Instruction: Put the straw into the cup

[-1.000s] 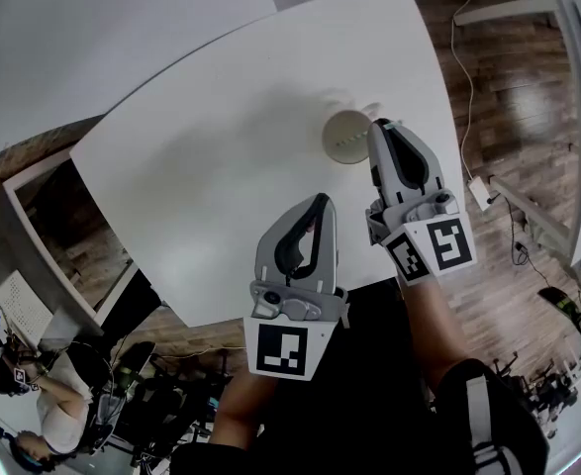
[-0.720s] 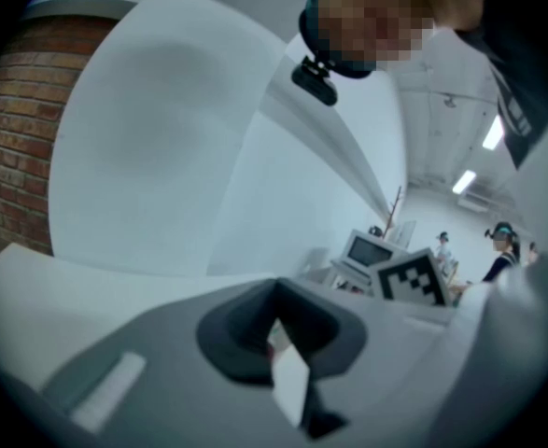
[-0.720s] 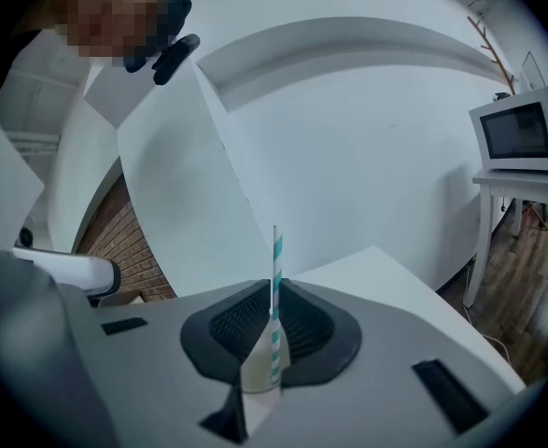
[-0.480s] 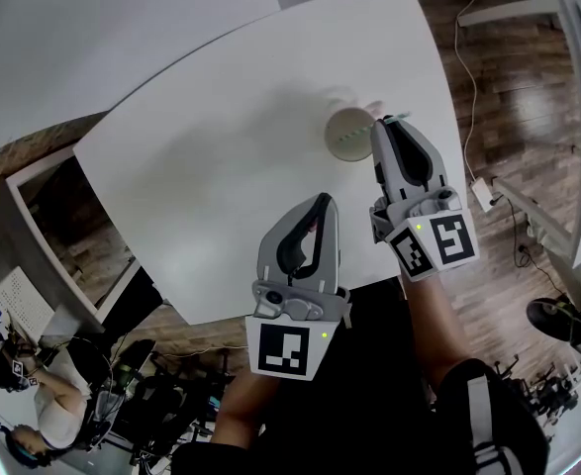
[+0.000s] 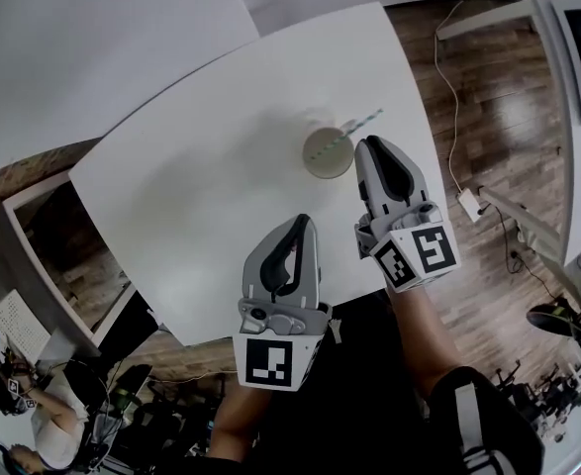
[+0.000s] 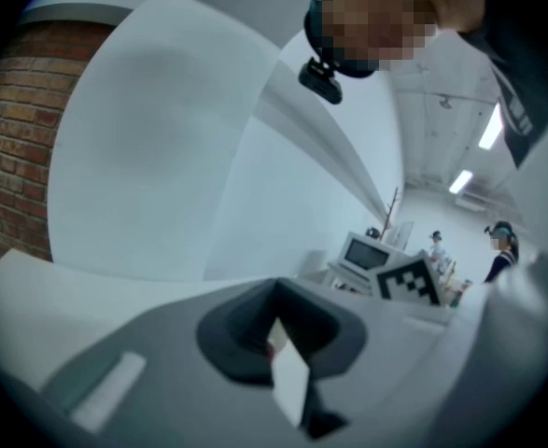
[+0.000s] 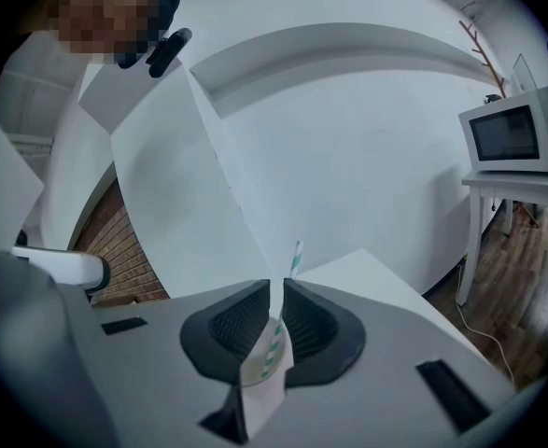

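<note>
The right gripper point(image 5: 365, 145) is clamped on the striped paper straw point(image 5: 355, 129). In the right gripper view the straw point(image 7: 295, 256) runs up between the two dark pads, which press in on it from both sides.

From the head view the straw slants: its lower end sits over the mouth of the paper cup point(image 5: 340, 167), and its upper end points far and to the right, past the rim. I cannot tell whether the lower tip rests inside or only hovers at the opening. The cup stands alone toward the far right part of the white table point(image 5: 201, 166), just to the left of the right gripper's tips.

The left gripper point(image 5: 298, 224) hangs near the table's near edge, well apart from the cup. Its jaws are together with nothing between them.

The step in hand looks like the final lowering and release. To do it well:
- Bring the straw more upright so the tip clears the rim and slides down the inner wall.
- Keep the squeeze light, since paper straws crush.
- Open only once the straw leans steadily on the rim, because the light cup could tip if pushed sideways.
</note>
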`<state>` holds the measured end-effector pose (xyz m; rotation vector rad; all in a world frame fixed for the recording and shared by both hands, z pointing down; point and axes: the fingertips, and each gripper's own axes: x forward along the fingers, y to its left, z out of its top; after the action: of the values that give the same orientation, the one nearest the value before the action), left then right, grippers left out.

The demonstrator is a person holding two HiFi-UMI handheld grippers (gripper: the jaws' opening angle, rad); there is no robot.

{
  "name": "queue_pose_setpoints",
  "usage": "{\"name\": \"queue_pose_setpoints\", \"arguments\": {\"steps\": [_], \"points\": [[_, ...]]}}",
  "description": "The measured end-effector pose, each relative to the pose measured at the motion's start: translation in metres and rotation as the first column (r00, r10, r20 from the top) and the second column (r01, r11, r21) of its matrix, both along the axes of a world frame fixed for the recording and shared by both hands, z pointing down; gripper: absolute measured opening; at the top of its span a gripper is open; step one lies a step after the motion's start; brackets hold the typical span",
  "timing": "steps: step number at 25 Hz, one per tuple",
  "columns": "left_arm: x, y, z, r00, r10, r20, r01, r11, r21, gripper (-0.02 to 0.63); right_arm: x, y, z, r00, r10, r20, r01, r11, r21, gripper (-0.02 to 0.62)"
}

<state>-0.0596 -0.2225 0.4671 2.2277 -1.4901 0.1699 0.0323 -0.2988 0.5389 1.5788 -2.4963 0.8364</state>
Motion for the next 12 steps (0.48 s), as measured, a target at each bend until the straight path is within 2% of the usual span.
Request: {"name": "queue_pose_setpoints", "arguments": {"steps": [12], "points": [[0.01, 0.014, -0.052, 0.999, 0.038, 0.007, -0.039, 0.989, 0.139, 0.005, 0.016, 0.027, -0.051, 0.999, 0.032, 0.023, -0.033, 0.998, 0.046, 0.015]]}}
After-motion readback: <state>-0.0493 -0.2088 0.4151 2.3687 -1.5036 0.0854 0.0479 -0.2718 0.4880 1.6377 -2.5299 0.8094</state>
